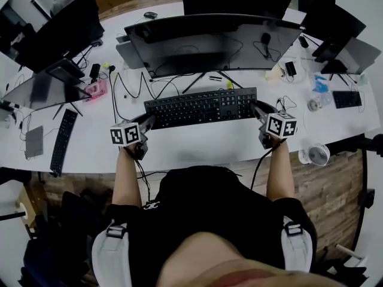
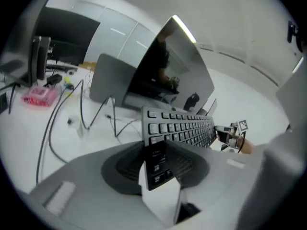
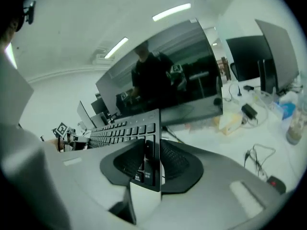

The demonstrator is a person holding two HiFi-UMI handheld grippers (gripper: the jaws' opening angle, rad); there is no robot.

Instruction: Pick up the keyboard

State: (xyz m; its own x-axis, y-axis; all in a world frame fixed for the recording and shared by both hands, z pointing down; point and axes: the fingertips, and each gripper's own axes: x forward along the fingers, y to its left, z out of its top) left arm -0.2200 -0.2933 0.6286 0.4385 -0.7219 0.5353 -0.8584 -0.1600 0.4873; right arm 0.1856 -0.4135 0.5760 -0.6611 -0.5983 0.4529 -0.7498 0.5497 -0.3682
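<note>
— Nearest first: what have you got?

— Two grippers, one in each hand. My left gripper [image 1: 145, 124] is on the left short end of the black keyboard [image 1: 200, 107], and my right gripper [image 1: 257, 110] is on the right short end. Both pairs of fingers [image 2: 125, 166] are clamped on it, each with an end of the keyboard pinched between its pads.

— And where is the keyboard?

— It is stretched between my hands over the white counter [image 1: 197, 151]. From my gripper views it looks lifted off the surface.

— What room is there around it?

— In front, the counter is open from its near edge up to the keyboard's front edge. To the left it is open as far as a second keyboard [image 1: 63, 141], well apart. On the right a small loop of cable [image 1: 287, 103] lies just beside my right gripper. A white fan [image 1: 317, 154] stands near the counter's front edge. Behind, the wide curved monitor [image 1: 209, 43] is close to the keyboard's far edge, with its stand legs and loose cables [image 1: 128, 88] under it.

— What do you count?

— Three keyboards: mine, the left one, and a small one [image 1: 347, 98] far right. There is also one fan and one pink box [image 1: 96, 89].
</note>
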